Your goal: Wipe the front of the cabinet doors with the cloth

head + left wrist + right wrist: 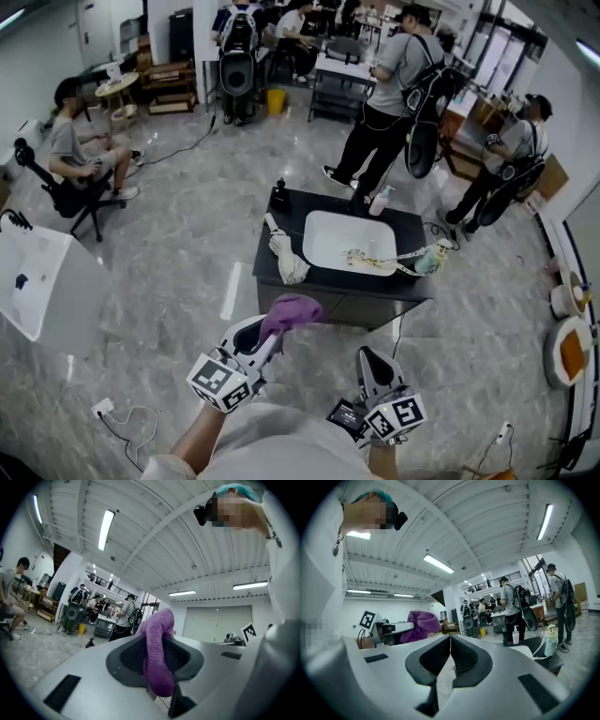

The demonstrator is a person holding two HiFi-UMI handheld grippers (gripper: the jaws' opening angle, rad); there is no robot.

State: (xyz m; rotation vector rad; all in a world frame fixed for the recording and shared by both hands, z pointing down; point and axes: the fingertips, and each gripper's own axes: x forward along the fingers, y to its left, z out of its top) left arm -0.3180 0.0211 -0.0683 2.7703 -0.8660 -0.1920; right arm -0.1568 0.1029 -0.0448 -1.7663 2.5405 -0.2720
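Observation:
My left gripper (272,330) is shut on a purple cloth (290,312), held up in front of the dark cabinet (356,307) that carries a white sink (321,236). In the left gripper view the cloth (157,653) stands pinched between the jaws, its top sticking up. My right gripper (372,361) hangs lower and to the right, shut with nothing in it; its jaws (450,654) meet tip to tip. The right gripper view also shows the purple cloth (421,625) in the left gripper. The cabinet's front doors are seen steeply from above, well ahead of both grippers.
On the cabinet top lie a pale rag (286,258), a dark bottle (279,195), a soap dispenser (380,200) and a small figure bottle (434,255). Several people stand or sit around the room. A white basin (37,281) stands at the left, and cables (122,417) lie on the floor.

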